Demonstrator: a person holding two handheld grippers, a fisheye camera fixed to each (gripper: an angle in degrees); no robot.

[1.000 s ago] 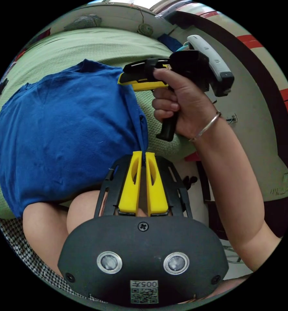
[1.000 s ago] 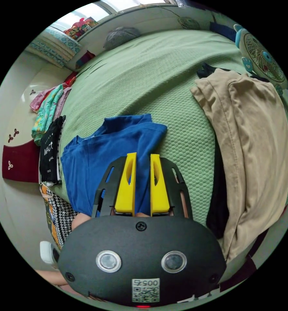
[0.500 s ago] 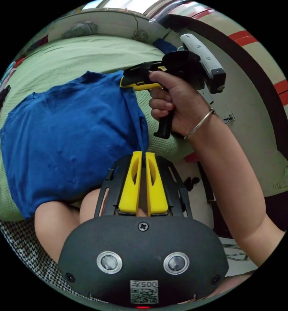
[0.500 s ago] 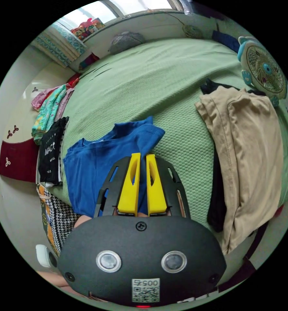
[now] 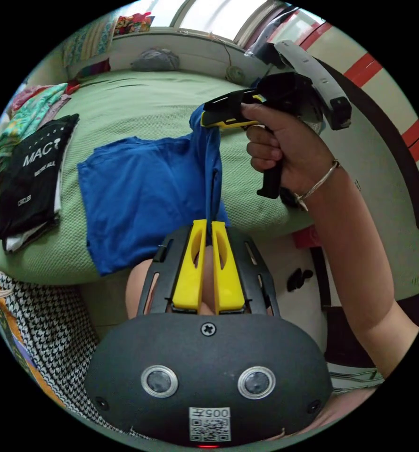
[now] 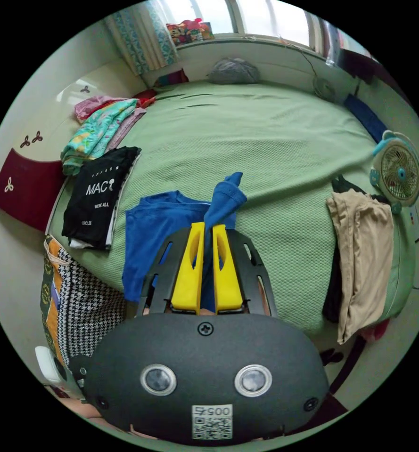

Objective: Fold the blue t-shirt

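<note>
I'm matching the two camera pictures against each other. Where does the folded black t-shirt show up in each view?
Left gripper view: the black t-shirt lies at the far left, on the green bed, left of the blue t-shirt.
Right gripper view: the black t-shirt sits left of centre, again left of the blue t-shirt.
Shared landmark: the grey bundle under the window.

t-shirt on bed, beside folded clothes.

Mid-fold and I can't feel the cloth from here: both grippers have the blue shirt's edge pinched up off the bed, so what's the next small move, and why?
Probably carry both grippers across toward the black t-shirt side. The left gripper and right gripper are shut on one edge of the blue t-shirt, raised above the green bed, while the rest lies flat, ready to be covered.
</note>
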